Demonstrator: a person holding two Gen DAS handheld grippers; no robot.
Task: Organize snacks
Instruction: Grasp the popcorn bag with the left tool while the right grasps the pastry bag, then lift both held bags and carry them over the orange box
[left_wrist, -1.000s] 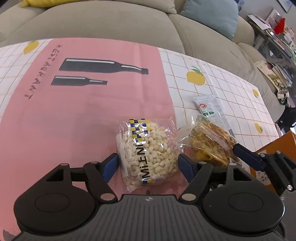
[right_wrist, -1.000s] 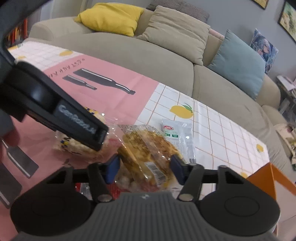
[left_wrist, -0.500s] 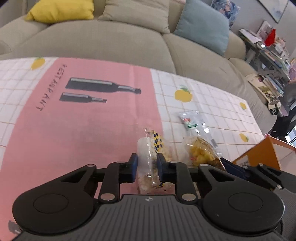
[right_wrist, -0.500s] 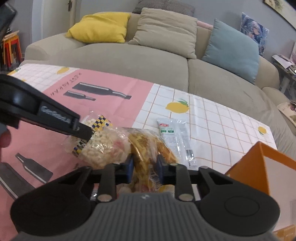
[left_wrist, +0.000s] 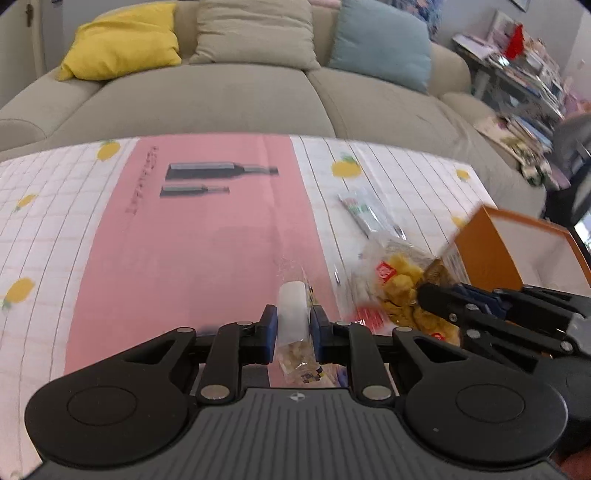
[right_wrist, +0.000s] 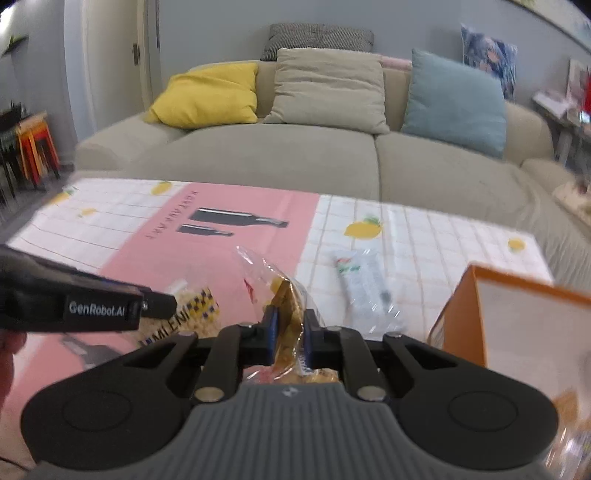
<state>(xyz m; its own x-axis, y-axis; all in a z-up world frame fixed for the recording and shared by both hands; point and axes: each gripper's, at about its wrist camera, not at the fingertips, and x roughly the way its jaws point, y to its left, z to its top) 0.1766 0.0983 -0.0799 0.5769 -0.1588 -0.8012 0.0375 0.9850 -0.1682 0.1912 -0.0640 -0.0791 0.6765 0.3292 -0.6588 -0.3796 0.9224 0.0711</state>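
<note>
The left hand-held gripper (left_wrist: 293, 325) is clamped on the clear bag of pale puffs (left_wrist: 295, 332), pinching a thin fold of film above the pink part of the bench (left_wrist: 184, 240). Most of the bag's weight seems to hang below the pads, so the slick plastic could slide out on the way across. To its right, the right hand-held gripper (right_wrist: 289, 332) is closed on the bag of yellow snacks (right_wrist: 286, 306), again by a gathered edge; a quick swing could tear or slip that fold. With both bags close together, they might snag each other. Further right, the long clear sachet (right_wrist: 364, 284) lies flat on the checked cloth, and the orange box (right_wrist: 517, 325) stands open at the bench's right edge; a bag caught on its rim could tip it. The left view shows the yellow bag's bulging body (left_wrist: 399, 291) and the box's white interior, which the right view barely gives. The right view shows the puff bag's printed face (right_wrist: 184, 314), seen only edge-on from the left.
</note>
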